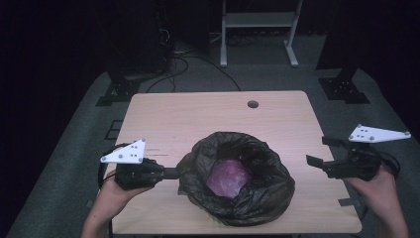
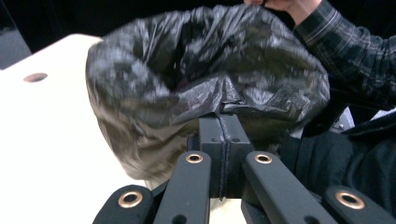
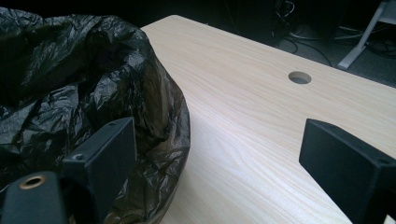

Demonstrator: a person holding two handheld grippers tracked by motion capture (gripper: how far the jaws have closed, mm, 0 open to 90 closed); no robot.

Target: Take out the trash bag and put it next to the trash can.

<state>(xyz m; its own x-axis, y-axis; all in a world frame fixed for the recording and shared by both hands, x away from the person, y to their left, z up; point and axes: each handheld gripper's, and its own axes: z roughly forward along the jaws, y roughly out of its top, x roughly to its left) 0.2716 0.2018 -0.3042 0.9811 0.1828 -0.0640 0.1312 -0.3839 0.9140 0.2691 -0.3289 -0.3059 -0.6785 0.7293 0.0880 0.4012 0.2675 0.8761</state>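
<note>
1. first, the table (image 1: 163,114): light wood top with a round hole (image 1: 253,104) near the far edge; dark carpet and cables on the floor beyond it.
2. black plastic bag (image 1: 247,183): sits on the near middle of the table, mouth open upward, rim rolled and crumpled. a pink-purple object (image 1: 228,177) lies inside at the bottom; cannot tell what it is.
3. left gripper (image 1: 171,173): held at the near left of the table, pointing right at the bag. in the left gripper view the two jaws are pressed together with the bag's rim (image 2: 224,100) pinched between them.
4. right gripper (image 1: 324,153): held just off the right edge of the table, pointing left toward the bag and apart from it. jaws spread wide with nothing between them; in the right gripper view the bag's side (image 3: 70,93) lies behind one jaw and bare wood behind the other.
5. plaid sleeve (image 2: 345,42) shows past the bag in the left gripper view.
</note>
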